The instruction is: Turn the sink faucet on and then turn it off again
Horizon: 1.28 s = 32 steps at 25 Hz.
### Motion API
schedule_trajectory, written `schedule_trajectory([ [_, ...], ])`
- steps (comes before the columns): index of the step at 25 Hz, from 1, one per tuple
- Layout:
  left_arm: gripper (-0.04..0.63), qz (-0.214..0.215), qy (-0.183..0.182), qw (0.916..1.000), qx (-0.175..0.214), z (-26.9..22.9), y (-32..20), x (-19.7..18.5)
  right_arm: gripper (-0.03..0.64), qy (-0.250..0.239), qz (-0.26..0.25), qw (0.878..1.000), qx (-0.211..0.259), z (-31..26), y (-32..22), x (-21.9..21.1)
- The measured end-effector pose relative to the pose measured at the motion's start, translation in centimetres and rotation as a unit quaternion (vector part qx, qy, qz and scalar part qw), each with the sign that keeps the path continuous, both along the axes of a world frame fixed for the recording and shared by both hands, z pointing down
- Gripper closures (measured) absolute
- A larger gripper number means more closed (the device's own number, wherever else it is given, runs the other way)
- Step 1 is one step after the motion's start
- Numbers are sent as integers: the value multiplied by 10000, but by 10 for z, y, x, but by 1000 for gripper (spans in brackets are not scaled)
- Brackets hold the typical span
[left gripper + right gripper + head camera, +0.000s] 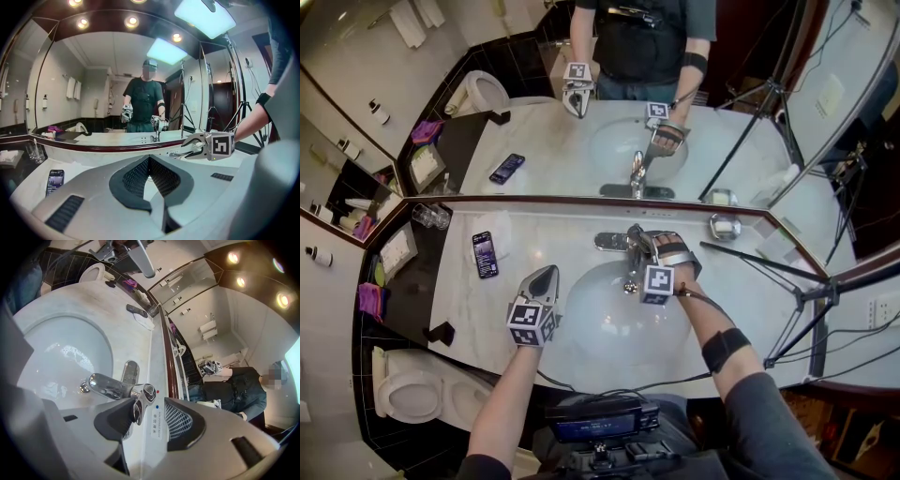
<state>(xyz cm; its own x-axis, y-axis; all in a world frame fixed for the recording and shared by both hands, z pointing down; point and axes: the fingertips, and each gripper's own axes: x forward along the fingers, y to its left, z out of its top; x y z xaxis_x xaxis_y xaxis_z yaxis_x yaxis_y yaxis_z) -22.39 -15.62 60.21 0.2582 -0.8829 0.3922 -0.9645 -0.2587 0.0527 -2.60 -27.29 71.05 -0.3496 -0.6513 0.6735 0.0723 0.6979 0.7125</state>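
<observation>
As our right gripper (152, 408), jaws wide, straddles the faucet lever (144, 394):
clear gap off one pad; left gripper (149, 160) pinched together, empty.

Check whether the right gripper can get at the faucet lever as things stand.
Likely yes. The right gripper is open, with the lever between its jaws and close against one of them. Nothing else sits between them, so only closing or a push looks needed.
</observation>
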Motion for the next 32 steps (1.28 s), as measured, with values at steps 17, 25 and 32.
schedule_trajectory([
  [17, 599, 4, 27, 10000, 43, -4, 0, 4, 368, -112, 71, 9998, -156, -21, -17, -11],
  [25, 600, -17, 47, 10000, 47, -4, 2, 3, 368, -20, 79, 9997, -227, -21, -20, -12],
  [32, 599, -57, 41, 10000, 70, -6, 5, 1, 359, -2, 78, 9997, -221, -21, -22, -10],
])
